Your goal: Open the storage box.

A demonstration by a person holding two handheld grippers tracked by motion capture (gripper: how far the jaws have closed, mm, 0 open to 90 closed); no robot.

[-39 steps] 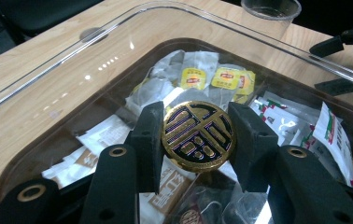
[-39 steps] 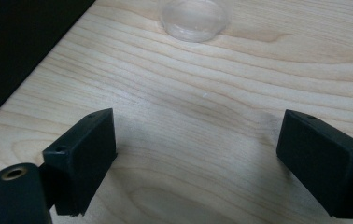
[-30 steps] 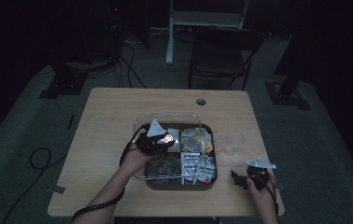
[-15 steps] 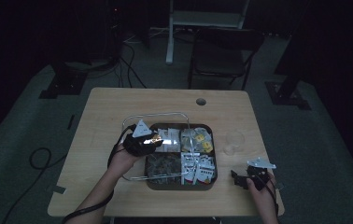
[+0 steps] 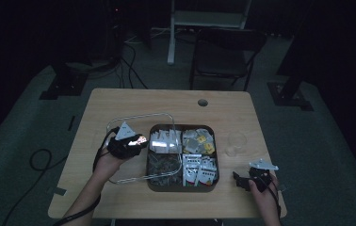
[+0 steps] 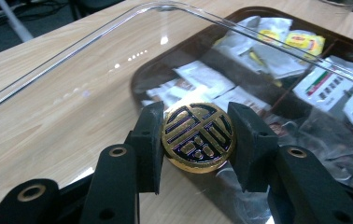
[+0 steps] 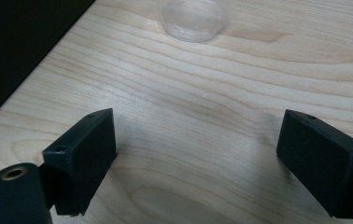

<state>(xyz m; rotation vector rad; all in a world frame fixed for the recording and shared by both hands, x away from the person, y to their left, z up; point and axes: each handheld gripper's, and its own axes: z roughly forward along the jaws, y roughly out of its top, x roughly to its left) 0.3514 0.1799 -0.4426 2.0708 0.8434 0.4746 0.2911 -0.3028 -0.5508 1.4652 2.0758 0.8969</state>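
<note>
Now clamped tight by left gripper (image 6: 197, 140): gold knob (image 6: 198, 137) of clear lid (image 6: 95, 60), partly over tray (image 5: 214, 181). Right gripper (image 7: 195, 154) spread wide above bare table (image 7: 188, 84), holding nothing.

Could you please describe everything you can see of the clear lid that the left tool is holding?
The lid is a clear plastic rectangle with rounded corners and a raised rim. At its middle sits a round gold knob with a dark pattern, gripped between the jaws of the left tool. The lid hangs off to the left, half over the tray of packets and half over the wooden table.
</note>
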